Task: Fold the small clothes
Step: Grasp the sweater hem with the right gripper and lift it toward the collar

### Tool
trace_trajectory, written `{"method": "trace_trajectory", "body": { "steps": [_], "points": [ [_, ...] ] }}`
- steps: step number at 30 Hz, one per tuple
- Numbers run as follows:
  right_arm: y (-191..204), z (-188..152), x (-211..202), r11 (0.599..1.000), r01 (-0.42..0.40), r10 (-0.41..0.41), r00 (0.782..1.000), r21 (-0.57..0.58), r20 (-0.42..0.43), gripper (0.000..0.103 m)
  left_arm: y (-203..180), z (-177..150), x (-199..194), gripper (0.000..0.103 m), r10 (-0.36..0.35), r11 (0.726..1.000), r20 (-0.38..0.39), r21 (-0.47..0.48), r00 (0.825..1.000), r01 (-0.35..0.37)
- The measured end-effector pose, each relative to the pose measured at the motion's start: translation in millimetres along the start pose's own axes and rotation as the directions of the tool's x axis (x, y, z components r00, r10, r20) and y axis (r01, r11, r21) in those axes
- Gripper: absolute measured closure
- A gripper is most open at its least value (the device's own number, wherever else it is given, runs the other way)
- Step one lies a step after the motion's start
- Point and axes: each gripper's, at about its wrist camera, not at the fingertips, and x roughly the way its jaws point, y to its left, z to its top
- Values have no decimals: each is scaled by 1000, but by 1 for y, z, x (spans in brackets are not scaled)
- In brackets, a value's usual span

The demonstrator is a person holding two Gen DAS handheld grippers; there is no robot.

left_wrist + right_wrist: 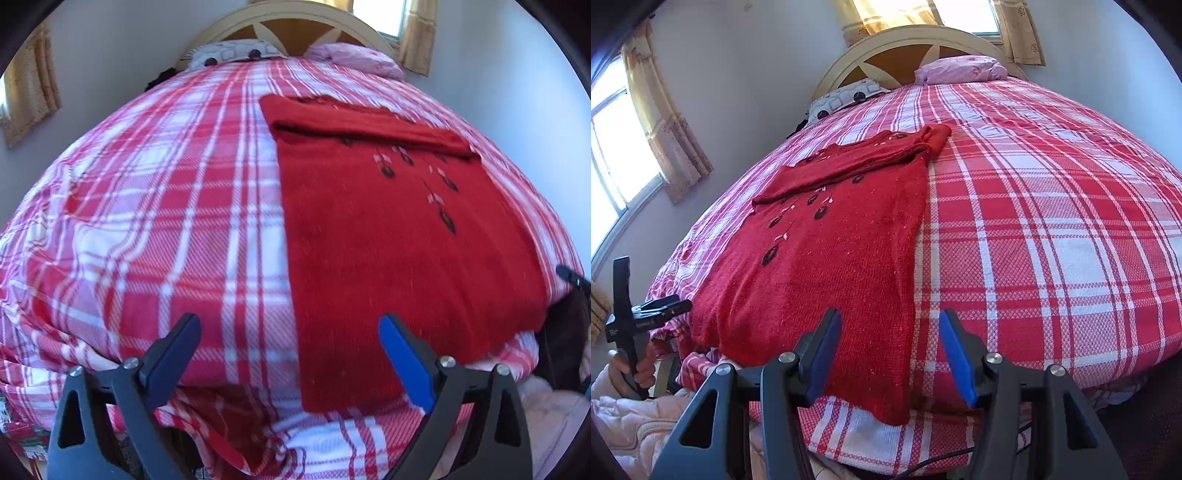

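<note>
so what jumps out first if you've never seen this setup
A red knitted sweater lies flat near the foot of a bed under a red and white plaid blanket, one sleeve folded across its chest. Both open claws, left claw and right claw, hang at its near hem.

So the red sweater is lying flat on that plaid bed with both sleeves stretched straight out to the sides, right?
Not quite. The red sweater does lie flat on the plaid bed, but its sleeves are folded in across the chest, not stretched out. The right wrist view shows it best.
</note>
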Motion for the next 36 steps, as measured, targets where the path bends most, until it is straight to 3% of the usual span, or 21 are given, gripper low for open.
{"method": "trace_trajectory", "body": {
  "steps": [3, 8, 11, 16, 19, 22, 27, 32, 36],
  "points": [
    [0, -6, 0, 1000, -5, 5, 1000, -7, -16, 47, -3, -8, 11, 10, -46, 999, -29, -15, 999, 45],
    [-17, -16, 6, 998, -12, 15, 998, 54, -54, 47, -15, -14, 12, 10, -23, 999, 3, 37, 1000, 23],
    [-24, -22, 11, 993, -56, 63, 995, 101, -72, 47, -17, -14, 12, 13, -41, 999, 9, 32, 999, 41],
    [-19, -25, 15, 997, -52, 57, 995, 63, -84, 47, -20, -14, 8, 22, -82, 996, 9, 41, 997, 81],
    [-16, -28, 14, 992, -103, 110, 988, 74, -107, 47, -20, -16, 6, 22, -121, 992, -3, 29, 993, 121],
    [-9, -35, 17, 991, -128, 133, 980, 43, -148, 59, -23, -18, 7, 26, -122, 992, -5, 38, 992, 122],
    [-8, -41, 24, 991, -127, 133, 977, 47, -165, 60, -21, -18, 7, 27, -147, 989, -10, 20, 989, 147],
    [-10, -43, 33, 981, -172, 187, 964, 93, -191, 60, -23, -20, 8, 28, -152, 988, -8, 16, 988, 152],
    [6, -45, 43, 986, -162, 164, 964, 27, -208, 72, -20, -20, 9, 28, -173, 985, -7, 0, 985, 173]
  ]
}}
